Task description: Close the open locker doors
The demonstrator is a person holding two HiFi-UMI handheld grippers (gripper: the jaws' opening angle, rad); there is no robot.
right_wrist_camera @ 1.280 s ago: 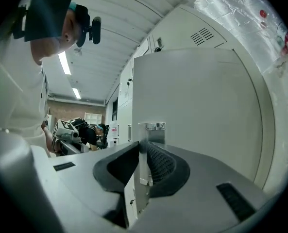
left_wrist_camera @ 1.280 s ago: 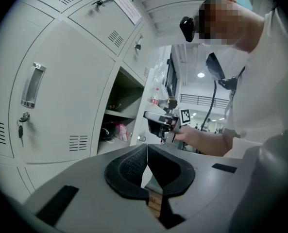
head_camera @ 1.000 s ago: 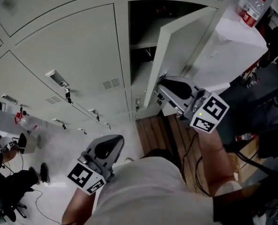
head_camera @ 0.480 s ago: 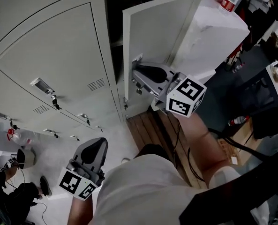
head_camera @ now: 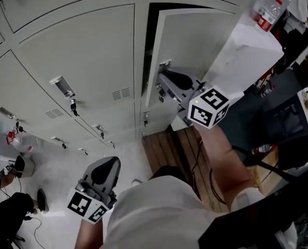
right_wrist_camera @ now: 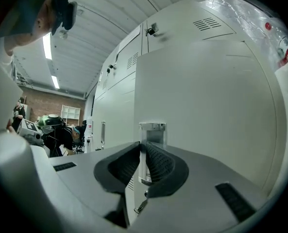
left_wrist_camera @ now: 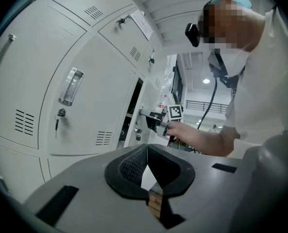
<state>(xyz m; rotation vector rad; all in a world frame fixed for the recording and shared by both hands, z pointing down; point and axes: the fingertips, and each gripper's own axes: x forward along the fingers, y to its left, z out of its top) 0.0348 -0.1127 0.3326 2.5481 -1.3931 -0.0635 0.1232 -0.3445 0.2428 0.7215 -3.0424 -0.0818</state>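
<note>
At the top middle, the pale grey metal locker door [head_camera: 192, 38] stands partly open. The right gripper [head_camera: 169, 79] has just been closing its jaws and pinches the door's small shiny handle [right_wrist_camera: 152, 129]. Next, I think, it must push the door flat shut. The left gripper [head_camera: 108, 165], lower left, is closed and empty.

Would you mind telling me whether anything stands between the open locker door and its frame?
Nothing visible does: the narrow dark gap between the locker door and its frame shows no object, though the locker's interior is mostly hidden.
</note>
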